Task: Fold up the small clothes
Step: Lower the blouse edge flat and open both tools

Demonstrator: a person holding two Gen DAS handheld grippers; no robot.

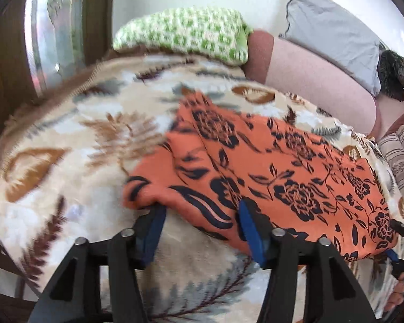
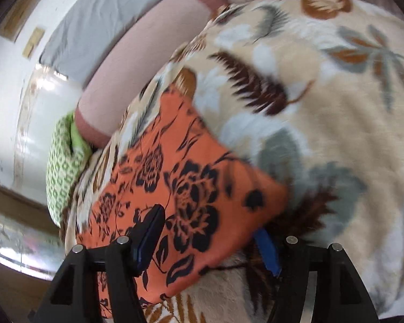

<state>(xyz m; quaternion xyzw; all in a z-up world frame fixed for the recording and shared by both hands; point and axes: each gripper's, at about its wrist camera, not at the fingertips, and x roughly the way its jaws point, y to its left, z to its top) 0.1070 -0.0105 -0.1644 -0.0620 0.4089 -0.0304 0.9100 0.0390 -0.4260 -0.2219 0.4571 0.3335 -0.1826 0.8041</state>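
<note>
An orange cloth with black flower print (image 1: 269, 172) lies flat on a cream leaf-patterned blanket (image 1: 75, 140). My left gripper (image 1: 202, 210) is open at the cloth's near left edge; its left finger goes under the edge and its right finger lies on top. My right gripper (image 2: 210, 223) is open at the cloth's (image 2: 180, 188) near right corner, with the left finger on top and the right finger under the edge. The right gripper also shows at the far right of the left wrist view (image 1: 401, 242).
A green and white patterned cloth (image 1: 185, 32) lies at the blanket's far edge, next to a pink bolster (image 1: 304, 72) and a grey pillow (image 1: 331, 32). A striped cushion (image 1: 401, 156) sits at right. A wooden frame (image 1: 10, 53) stands at left.
</note>
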